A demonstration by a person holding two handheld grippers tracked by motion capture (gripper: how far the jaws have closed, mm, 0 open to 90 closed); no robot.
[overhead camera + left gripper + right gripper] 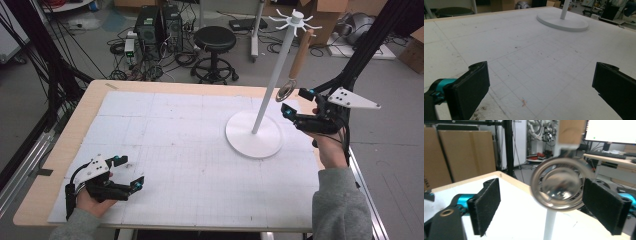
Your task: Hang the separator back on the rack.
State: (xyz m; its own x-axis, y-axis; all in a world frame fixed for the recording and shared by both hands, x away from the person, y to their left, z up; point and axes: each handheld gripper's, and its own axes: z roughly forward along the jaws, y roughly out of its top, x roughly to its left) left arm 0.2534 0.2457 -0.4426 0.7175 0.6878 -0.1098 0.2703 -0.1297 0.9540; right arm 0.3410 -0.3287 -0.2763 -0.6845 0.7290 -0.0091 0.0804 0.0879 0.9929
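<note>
Jaws on your right gripper [293, 103] are spread wide, nothing pinched. The ladle [557, 187] hangs off the stand [272, 85], its bowl between the pads but touching neither. Your left gripper [129, 172] sits spread and empty on the mat [529, 50].

The person wears grey sleeves [342, 202]. Each hand carries a black gripper, left gripper [124, 172] and right gripper [297, 101], with teal accents near the fingers [485, 203], flat black pads, a trailing black cable and a grey three-cornered plate dotted with screws.
</note>
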